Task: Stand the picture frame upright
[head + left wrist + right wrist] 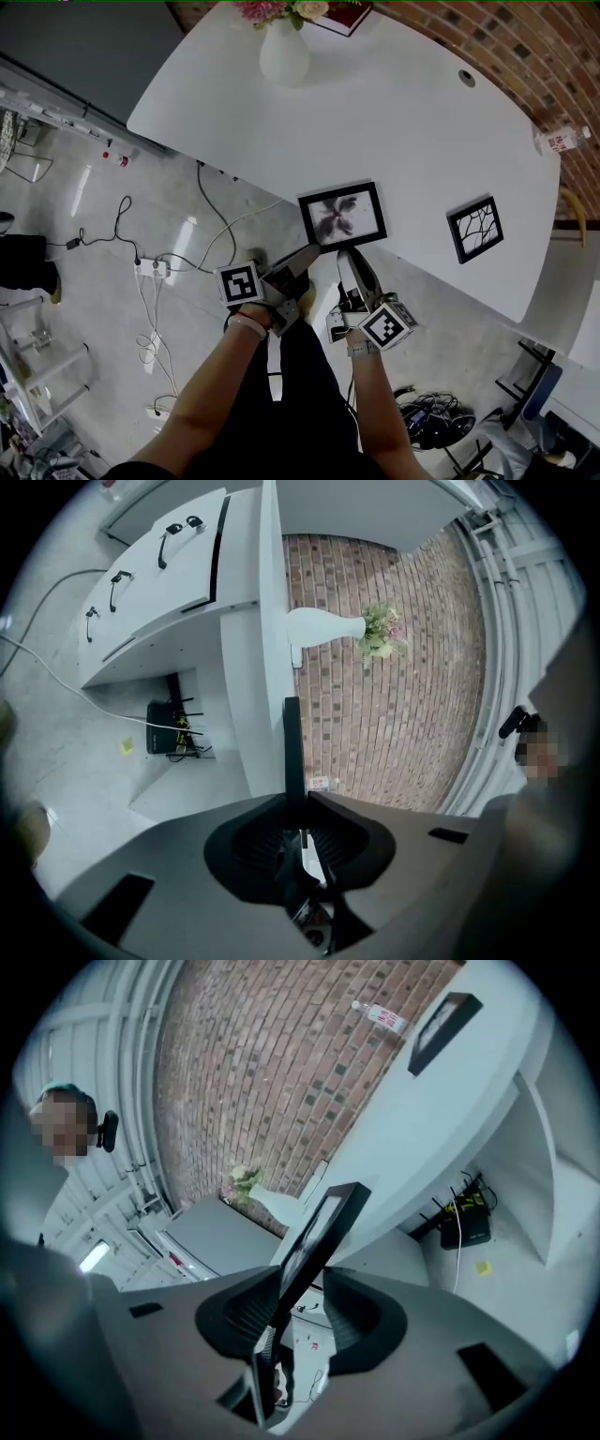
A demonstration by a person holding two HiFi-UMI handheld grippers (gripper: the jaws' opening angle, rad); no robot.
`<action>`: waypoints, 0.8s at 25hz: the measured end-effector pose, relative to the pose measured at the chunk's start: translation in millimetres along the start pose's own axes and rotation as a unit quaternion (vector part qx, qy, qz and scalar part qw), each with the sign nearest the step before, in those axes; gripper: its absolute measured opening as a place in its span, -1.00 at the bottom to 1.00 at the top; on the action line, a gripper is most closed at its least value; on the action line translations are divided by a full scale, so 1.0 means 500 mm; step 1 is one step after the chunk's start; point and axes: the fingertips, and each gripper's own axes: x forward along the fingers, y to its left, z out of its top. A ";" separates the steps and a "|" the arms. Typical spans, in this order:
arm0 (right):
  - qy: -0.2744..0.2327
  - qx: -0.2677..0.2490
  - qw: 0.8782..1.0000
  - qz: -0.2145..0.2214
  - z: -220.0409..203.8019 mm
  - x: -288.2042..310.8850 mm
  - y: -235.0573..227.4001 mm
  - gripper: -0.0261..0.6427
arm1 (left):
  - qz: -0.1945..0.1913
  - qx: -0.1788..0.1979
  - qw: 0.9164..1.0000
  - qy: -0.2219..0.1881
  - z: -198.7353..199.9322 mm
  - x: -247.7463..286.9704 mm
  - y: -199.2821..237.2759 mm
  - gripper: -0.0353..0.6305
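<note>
Lying at the near edge of the white table, the picture frame was seen with its dark print facing up. Its near edge was gripped by the left tongs, whose jaws were pressed narrow against it. The same edge was straddled by the right tongs, whose jaws were held apart, a gap being left at one pad; the other pad seemed to touch the frame, though that was hard to judge. A second frame was laid well apart to the right, and a white vase was stood at the far side.
</note>
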 end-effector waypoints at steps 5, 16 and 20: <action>-0.019 0.059 0.998 0.002 -0.002 0.007 -0.008 -0.45 | -0.005 0.004 1.000 0.006 -0.015 -0.018 0.003 -0.67; -0.048 0.135 0.990 0.014 -0.005 0.010 -0.009 -0.56 | -0.034 -0.010 0.999 0.030 -0.057 -0.065 0.001 -0.68; -0.052 0.147 0.987 0.031 -0.014 0.008 0.002 -0.66 | -0.046 -0.018 0.998 0.033 -0.061 -0.080 0.001 -0.67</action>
